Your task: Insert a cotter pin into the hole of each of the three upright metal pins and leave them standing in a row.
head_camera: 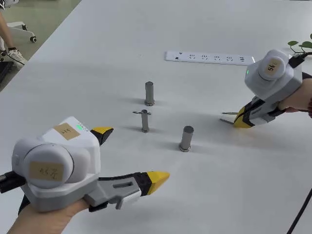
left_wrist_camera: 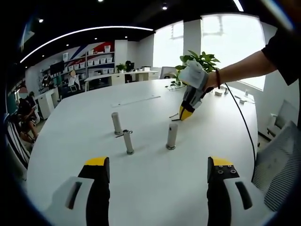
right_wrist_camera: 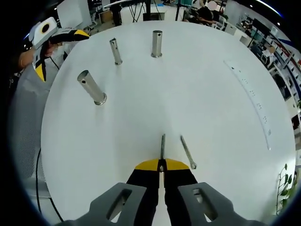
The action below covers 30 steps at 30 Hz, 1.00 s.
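Left to right, using the slim upright metal pin (head_camera: 145, 122) with the fitted cotter pin (head_camera: 141, 112) through its top as the marker. Down-left of it and nearer the person: grey-and-white left gripper (head_camera: 130, 153) with yellow tips, spread wide, gripping nothing, hovering over the white table (head_camera: 219, 185). Just behind the marker: a bare steel pin (head_camera: 149, 92), upright, with an empty hole. Just right of the marker and a bit nearer: a fatter bare steel pin (head_camera: 185, 138), also upright and empty. So one of three done, by the looks of it. Well off to the marker's right: right gripper (right_wrist_camera: 161, 165), down at the table, yellow tips pressed together on the end of a thin metal cotter pin (right_wrist_camera: 162, 146), with a second loose cotter pin (right_wrist_camera: 187, 151) lying just beside. Stuff to worry about, guessing here: pinched only at the very end, so likely to swivel or slip out on the lift, and easy to flick the spare away while doing it. Bigger one: freestanding and unbraced, so could easily get toppled by a sideways shove while poking for the hole, maybe straight into the finished neighbour. Probably worth bringing the open gripper in to steady the target first.
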Each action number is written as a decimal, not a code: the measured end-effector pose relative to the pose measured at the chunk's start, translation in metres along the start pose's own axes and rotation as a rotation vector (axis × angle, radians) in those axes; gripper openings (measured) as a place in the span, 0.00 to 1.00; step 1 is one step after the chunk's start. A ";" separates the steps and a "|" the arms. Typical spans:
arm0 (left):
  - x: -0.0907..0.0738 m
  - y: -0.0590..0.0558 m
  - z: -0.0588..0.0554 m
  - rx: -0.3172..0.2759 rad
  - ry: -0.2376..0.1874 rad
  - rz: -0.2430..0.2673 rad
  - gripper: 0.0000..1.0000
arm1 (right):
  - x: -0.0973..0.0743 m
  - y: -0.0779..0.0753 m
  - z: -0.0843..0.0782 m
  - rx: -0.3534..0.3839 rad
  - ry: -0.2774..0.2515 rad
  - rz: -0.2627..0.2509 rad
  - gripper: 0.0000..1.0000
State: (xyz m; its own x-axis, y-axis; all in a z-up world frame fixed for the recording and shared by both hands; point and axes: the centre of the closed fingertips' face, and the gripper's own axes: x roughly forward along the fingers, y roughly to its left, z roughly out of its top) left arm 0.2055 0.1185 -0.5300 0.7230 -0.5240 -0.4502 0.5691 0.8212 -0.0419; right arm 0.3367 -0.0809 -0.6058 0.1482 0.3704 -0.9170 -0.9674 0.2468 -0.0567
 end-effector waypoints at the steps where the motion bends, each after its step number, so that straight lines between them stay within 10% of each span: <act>1: 0.000 0.000 0.000 0.003 -0.001 -0.002 0.85 | 0.000 0.000 0.000 -0.002 -0.001 -0.001 0.00; 30: 0.007 -0.011 0.014 0.029 0.011 -0.101 0.66 | -0.038 0.049 0.040 -0.157 -0.190 -0.119 0.00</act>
State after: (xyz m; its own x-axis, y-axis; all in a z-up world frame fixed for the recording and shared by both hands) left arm 0.2094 0.1024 -0.5206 0.6571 -0.6014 -0.4545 0.6502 0.7573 -0.0620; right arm 0.2924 -0.0470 -0.5581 0.2840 0.5122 -0.8106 -0.9588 0.1625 -0.2332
